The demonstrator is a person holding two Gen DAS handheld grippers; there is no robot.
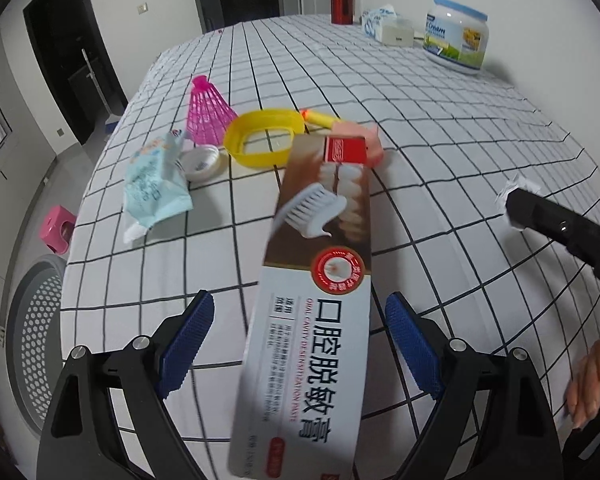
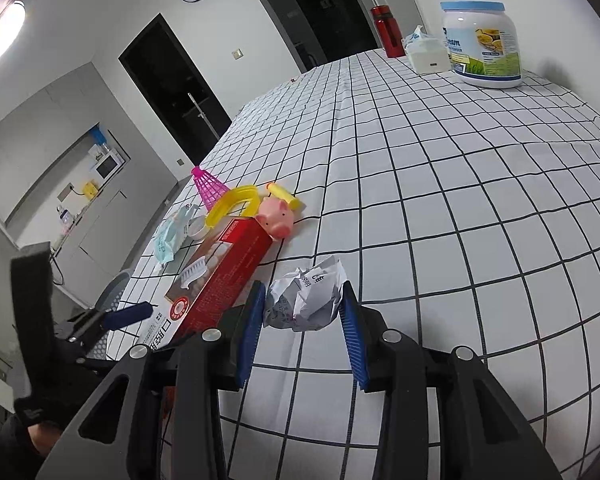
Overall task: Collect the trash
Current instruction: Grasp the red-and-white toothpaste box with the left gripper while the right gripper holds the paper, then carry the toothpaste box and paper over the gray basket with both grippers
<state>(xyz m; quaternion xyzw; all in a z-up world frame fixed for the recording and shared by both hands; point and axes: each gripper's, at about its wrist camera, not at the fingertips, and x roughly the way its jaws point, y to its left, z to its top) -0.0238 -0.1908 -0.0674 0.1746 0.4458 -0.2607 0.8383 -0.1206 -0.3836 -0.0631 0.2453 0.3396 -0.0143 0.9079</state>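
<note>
The left gripper (image 1: 296,344) has its fingers spread wide on both sides of the toothpaste box (image 1: 312,300), which lies on the checked desk (image 1: 440,128); the pads do not touch it. The right gripper (image 2: 302,320) pinches a crumpled paper ball (image 2: 306,300) just above the cloth. I think the risk is at the box: its far end lies just beside the pink pig toy (image 2: 277,218) and yellow ring (image 1: 265,136), so a skewed closing could push them toward the edge.

White walls (image 2: 100,20), dark doorways (image 2: 172,92), ceiling lamp (image 2: 0,36).
</note>
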